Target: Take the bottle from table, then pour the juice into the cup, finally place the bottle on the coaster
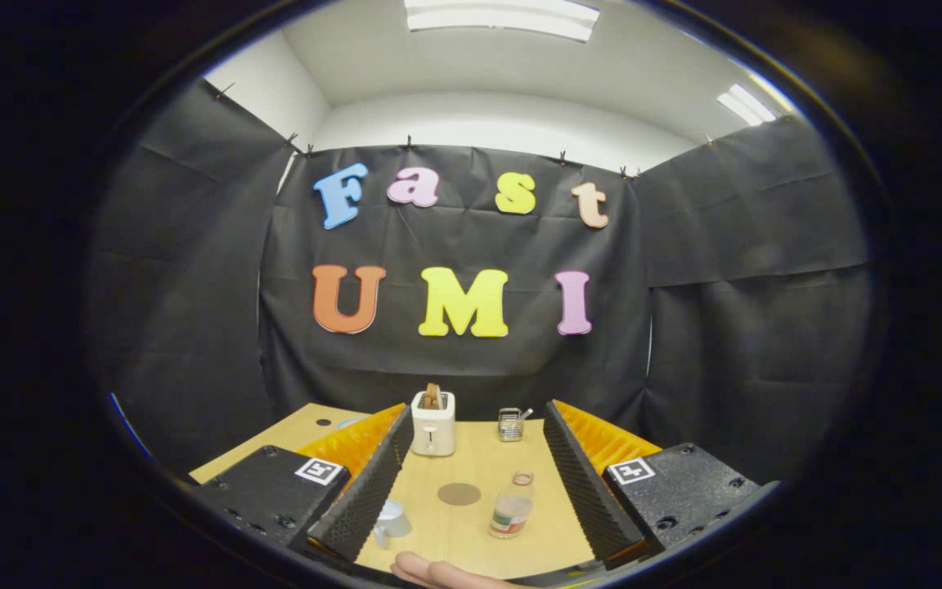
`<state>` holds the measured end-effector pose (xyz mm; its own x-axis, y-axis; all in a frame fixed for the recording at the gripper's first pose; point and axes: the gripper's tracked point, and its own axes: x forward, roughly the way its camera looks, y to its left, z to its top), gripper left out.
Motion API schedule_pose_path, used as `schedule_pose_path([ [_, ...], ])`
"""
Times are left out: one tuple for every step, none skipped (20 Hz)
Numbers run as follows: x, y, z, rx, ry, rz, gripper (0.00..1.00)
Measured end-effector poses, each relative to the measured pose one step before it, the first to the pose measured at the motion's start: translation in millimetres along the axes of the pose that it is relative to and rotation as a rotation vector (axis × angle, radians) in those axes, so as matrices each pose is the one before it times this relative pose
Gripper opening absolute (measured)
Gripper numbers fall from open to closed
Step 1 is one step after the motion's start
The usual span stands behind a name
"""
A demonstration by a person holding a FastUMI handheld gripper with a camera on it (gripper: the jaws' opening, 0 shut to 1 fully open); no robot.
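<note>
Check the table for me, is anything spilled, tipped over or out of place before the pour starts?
Nothing stands out. The bottle stands upright on the table, no cap on it, with the coaster flat beside it and the cup by one finger. No spill shows. The toaster sits upright beyond. The gripper has its jaws open, holding nothing.

Wooden table (520, 458) bears bottle (512, 507), cup (393, 519), coaster (459, 493), toaster (432, 424).

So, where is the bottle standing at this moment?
In the gripper view the bottle stands upright on the table, between the open fingers and nearer the right one, just right of the round coaster.
</note>
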<state>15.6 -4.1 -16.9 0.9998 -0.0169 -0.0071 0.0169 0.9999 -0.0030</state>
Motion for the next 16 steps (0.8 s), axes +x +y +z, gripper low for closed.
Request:
schedule_pose_path([
  [1.72, -0.20, -2.32, -0.00010, 0.00381, -0.00015, 1.00],
  [1.16, 0.40, -3.98, 0.00178, 0.00488, 0.00064, 1.00],
  [1.68, 0.09, -2.36, 0.00314, 0.00533, -0.00044, 1.00],
  [1.82, -0.42, -2.74, 0.00298, 0.00516, -0.00038, 1.00],
  [1.85, -0.38, -3.35, 0.00409, 0.00678, 0.00092, 1.00],
  [1.02, 1.10, -4.20, 0.00469, 0.00306, 0.00583, 1.00],
  [2.08, 1.40, -3.29, -0.00103, 0.00484, 0.00644, 1.00],
  [2.87, -0.52, -4.04, -0.00296, 0.00127, 0.00334, 1.00],
  [1.63, -0.96, -3.43, -0.00523, 0.00097, 0.00085, 1.00],
  [2.20, -1.79, -5.87, -0.00663, 0.00107, -0.00163, 1.00],
  [2.82, -2.53, -4.90, -0.00564, -0.00047, -0.00360, 1.00],
  [3.48, -1.30, -5.35, -0.00580, 0.00048, -0.00454, 1.00],
  [3.21, -2.89, -5.52, -0.00558, 0.00262, -0.00691, 1.00],
  [3.54, -2.19, -6.47, -0.00285, 0.00454, -0.00530, 1.00],
  [3.83, -1.15, -4.89, 0.00392, 0.00365, -0.00065, 1.00],
  [3.12, 0.17, -5.92, 0.00678, 0.00555, 0.00361, 1.00],
])
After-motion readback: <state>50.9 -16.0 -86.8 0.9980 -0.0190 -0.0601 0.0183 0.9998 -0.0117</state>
